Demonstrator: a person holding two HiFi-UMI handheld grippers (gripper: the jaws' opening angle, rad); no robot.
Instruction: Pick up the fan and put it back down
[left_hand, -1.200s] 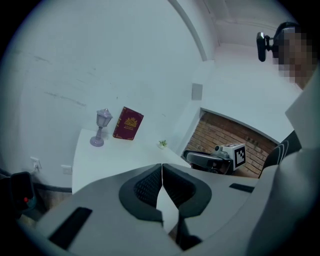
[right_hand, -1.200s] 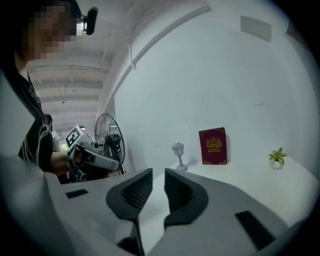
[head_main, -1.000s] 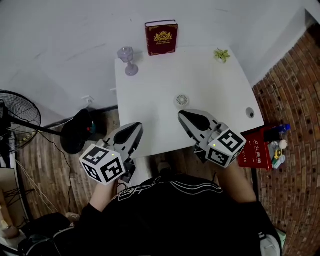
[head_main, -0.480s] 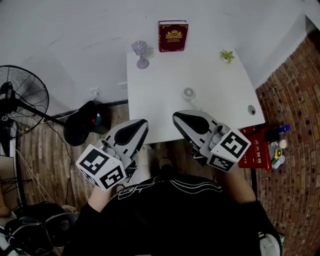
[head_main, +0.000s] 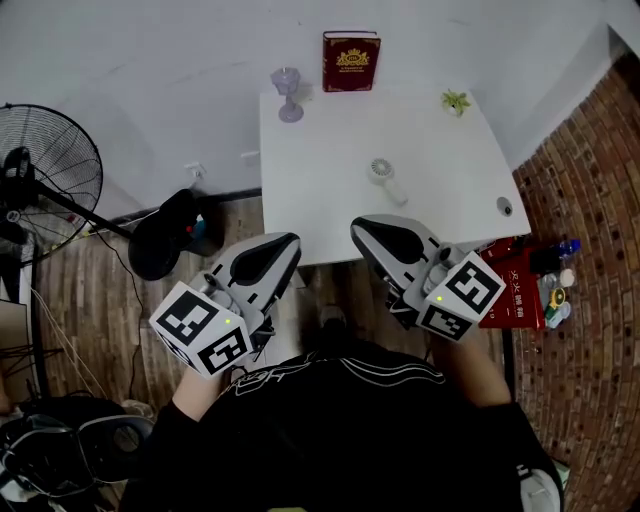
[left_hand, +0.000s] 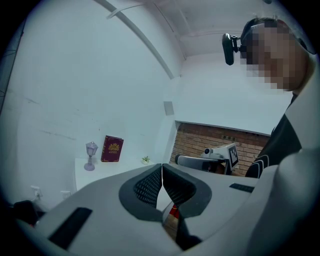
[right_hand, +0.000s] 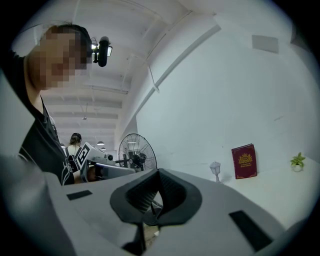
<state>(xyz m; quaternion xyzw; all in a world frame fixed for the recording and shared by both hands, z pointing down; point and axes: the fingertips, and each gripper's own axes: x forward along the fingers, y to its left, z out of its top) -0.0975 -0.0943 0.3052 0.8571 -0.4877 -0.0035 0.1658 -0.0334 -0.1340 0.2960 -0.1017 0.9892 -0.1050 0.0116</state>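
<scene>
Grey left tongs (head_main: 289, 243), right tongs (head_main: 359, 229) level

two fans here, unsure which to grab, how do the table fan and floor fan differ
The table fan is small and white; the floor fan is large and black. The table fan lies flat on the table; the floor fan stands upright. Both have round grilles.

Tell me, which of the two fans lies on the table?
The small white handheld fan; the large black pedestal fan stands on the floor beside the table.
</scene>
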